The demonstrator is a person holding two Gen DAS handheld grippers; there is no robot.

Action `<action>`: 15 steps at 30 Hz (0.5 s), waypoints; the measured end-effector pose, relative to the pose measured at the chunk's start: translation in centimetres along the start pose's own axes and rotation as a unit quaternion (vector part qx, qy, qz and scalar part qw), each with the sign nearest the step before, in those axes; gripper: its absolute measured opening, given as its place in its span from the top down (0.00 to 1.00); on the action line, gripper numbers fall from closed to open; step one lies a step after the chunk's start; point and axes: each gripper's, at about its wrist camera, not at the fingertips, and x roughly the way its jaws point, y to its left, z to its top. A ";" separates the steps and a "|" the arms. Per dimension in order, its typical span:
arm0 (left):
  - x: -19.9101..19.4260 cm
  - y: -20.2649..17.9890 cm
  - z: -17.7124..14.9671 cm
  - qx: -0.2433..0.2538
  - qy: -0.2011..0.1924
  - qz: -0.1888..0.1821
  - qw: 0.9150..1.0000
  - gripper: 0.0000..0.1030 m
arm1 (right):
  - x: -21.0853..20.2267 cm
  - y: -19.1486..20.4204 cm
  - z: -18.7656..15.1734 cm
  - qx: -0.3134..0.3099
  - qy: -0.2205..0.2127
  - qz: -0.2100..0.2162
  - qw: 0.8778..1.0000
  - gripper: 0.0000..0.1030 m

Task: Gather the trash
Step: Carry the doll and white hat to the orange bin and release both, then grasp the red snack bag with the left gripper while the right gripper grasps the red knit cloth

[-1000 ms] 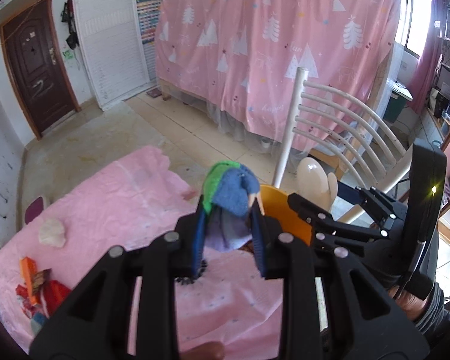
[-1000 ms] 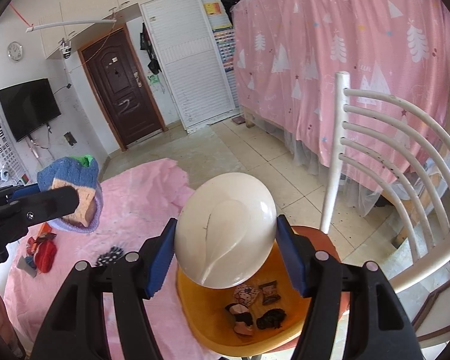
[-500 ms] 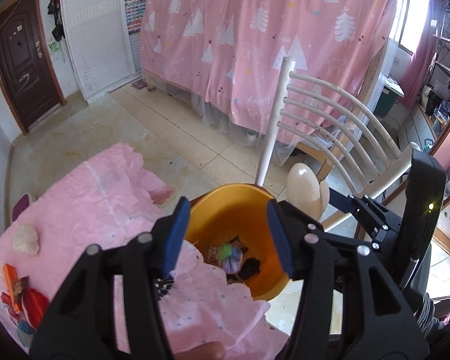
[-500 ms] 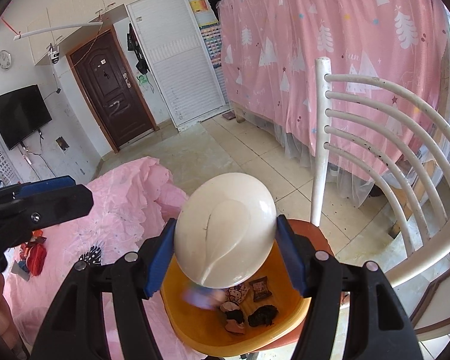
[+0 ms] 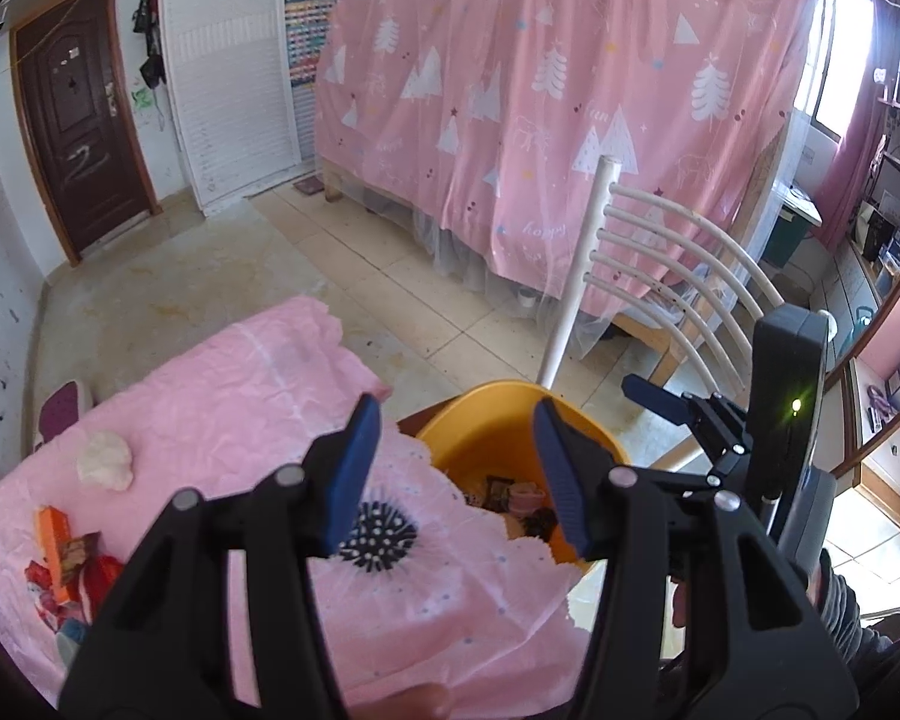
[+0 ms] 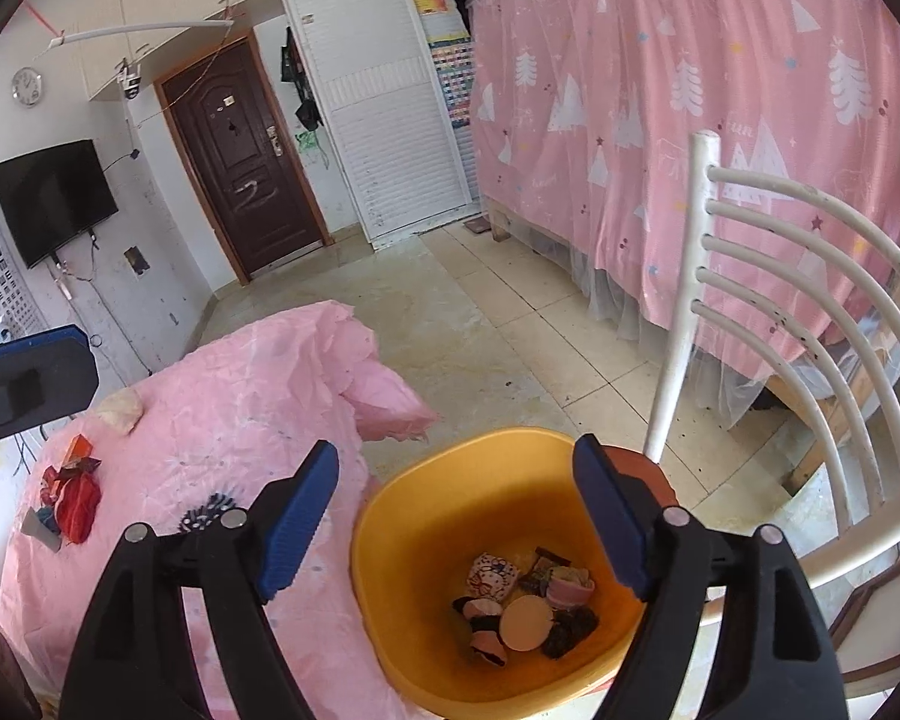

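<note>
From the left wrist camera, the left gripper points steeply down over the near edge of a table draped in a pink cloth, its blue pads standing apart with nothing between them. Past the fingertips sits the orange bin, with scraps of trash visible in its bottom. A black spiky piece lies on the cloth just beside the left pad. Farther left on the cloth lie a white crumpled wad and a heap of red and orange wrappers — both well apart from the bin. The right gripper shows at the right edge, level with the bin's far rim, a lit green lamp on its black body.

From the right wrist camera, the right gripper tilts down directly above the orange bin — its jaws are opening wide, and nothing is between them. In the bin's bottom lies a small pile of trash, including a pale round disc and printed wrappers. The bin stands on a white slatted chair, against the table's edge. One finger of the left gripper shows at the far left, above the cloth.
</note>
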 end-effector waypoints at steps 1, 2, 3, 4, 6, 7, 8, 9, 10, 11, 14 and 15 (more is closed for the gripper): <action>-0.4 0.4 -0.1 -0.003 -0.003 0.000 1.000 0.51 | -0.1 0.6 0.1 -0.004 -0.001 0.002 1.000 0.32; -0.7 0.8 -0.2 -0.007 -0.005 0.001 1.000 0.51 | -0.2 1.2 0.2 -0.008 -0.002 0.003 1.000 0.32; -1.0 1.1 -0.3 -0.010 -0.007 0.002 1.000 0.51 | -0.2 1.7 0.2 -0.012 -0.003 0.005 1.000 0.32; -1.4 1.6 -0.5 -0.014 -0.010 0.003 1.000 0.51 | -0.3 2.3 0.3 -0.017 -0.003 0.006 1.000 0.32; -1.9 2.3 -0.8 -0.019 -0.013 0.006 1.000 0.51 | -0.5 3.3 0.4 -0.023 -0.004 0.009 1.000 0.32; -2.3 2.7 -1.0 -0.023 -0.015 0.007 1.000 0.51 | -0.6 3.9 0.5 -0.028 -0.005 0.011 1.000 0.32; -2.6 3.2 -1.1 -0.027 -0.017 0.009 0.999 0.51 | -0.6 4.4 0.5 -0.032 -0.005 0.012 0.999 0.32; -3.0 3.6 -1.3 -0.031 -0.019 0.011 0.999 0.50 | -0.7 5.0 0.6 -0.036 -0.005 0.015 0.999 0.32; -3.4 4.2 -1.5 -0.036 -0.022 0.013 0.999 0.51 | -0.7 5.5 0.7 -0.040 -0.005 0.017 0.999 0.32; -3.7 4.8 -1.8 -0.041 -0.024 0.015 0.999 0.50 | -0.6 6.2 0.8 -0.044 -0.005 0.020 0.999 0.32; -4.8 6.8 -2.6 -0.056 -0.030 0.025 0.998 0.50 | -0.5 8.3 0.9 -0.057 -0.003 0.029 0.998 0.32; -5.1 7.4 -2.8 -0.060 -0.031 0.029 0.997 0.50 | -0.4 9.0 0.9 -0.062 -0.002 0.033 0.998 0.32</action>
